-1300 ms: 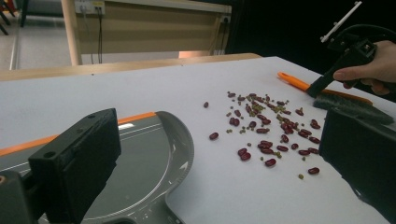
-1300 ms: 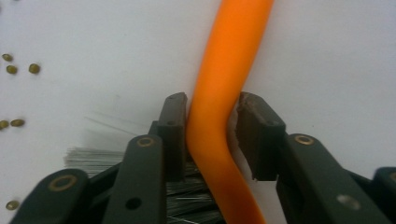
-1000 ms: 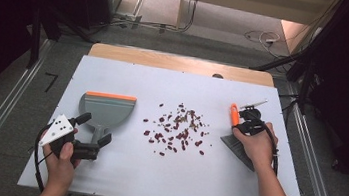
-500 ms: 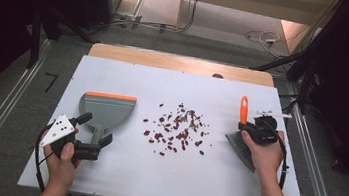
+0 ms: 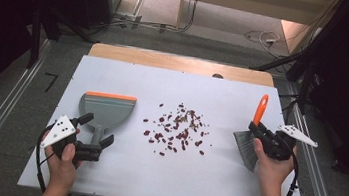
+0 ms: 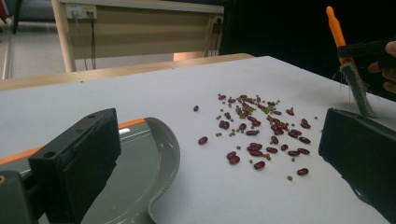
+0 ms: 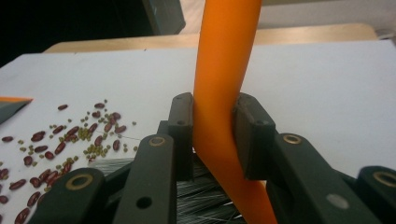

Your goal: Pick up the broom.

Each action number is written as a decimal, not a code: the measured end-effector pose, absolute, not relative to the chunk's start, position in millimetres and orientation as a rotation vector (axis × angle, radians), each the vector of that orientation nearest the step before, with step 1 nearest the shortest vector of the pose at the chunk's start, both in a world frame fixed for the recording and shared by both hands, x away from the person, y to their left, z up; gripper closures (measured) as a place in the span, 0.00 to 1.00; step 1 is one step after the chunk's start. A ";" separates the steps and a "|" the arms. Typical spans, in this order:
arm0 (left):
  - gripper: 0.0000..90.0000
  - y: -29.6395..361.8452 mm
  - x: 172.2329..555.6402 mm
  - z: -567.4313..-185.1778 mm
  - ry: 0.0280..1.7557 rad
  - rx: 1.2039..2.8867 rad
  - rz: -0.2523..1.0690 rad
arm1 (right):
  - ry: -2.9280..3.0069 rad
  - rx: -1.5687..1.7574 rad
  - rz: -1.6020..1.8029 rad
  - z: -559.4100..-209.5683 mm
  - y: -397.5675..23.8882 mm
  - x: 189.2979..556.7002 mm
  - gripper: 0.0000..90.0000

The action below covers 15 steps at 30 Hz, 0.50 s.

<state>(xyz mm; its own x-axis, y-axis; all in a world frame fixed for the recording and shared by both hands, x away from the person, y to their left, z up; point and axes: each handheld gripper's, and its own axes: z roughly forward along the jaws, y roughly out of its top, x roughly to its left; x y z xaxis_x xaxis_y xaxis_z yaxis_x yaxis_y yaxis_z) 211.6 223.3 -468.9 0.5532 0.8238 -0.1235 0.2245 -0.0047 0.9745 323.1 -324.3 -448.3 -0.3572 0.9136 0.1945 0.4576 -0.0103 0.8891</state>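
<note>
brush handle (image 7: 224,84) between right fingers (image 7: 180,126)

Brush (image 7: 224,93) handle runs off the top edge in the right gripper view; its lower end is cut by the bottom edge at 6 o'clock. Bristles (image 7: 205,196) mostly hidden behind the jaw links. Dustpan (image 6: 140,158) in the left gripper view: part hidden behind the near jaw at 8 o'clock, rest cut by the bottom edge. Its handle (image 5: 99,134) in the high view disappears into the left gripper (image 5: 94,136), contact too small to tell. Small green bits among the beans (image 5: 176,128) unresolvable from above. Right hand (image 6: 388,65) cut off at 3 o'clock edge. Both forearms cut by the bottom edge.
</note>
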 end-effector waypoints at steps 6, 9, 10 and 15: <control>0.00 222.5 210.2 -466.5 0.916 1.540 0.603 | 1.764 1.374 1.439 -440.1 -326.4 314.0 0.77; 0.00 222.5 209.3 -464.9 0.910 1.533 0.604 | 1.751 1.356 1.477 -436.1 -325.5 310.9 0.77; 0.00 222.5 209.3 -464.9 0.910 1.533 0.604 | 1.749 1.353 1.500 -434.5 -325.3 310.3 0.77; 0.00 220.0 207.9 -461.6 0.894 1.528 0.600 | 1.720 1.323 1.560 -426.2 -321.4 303.6 0.77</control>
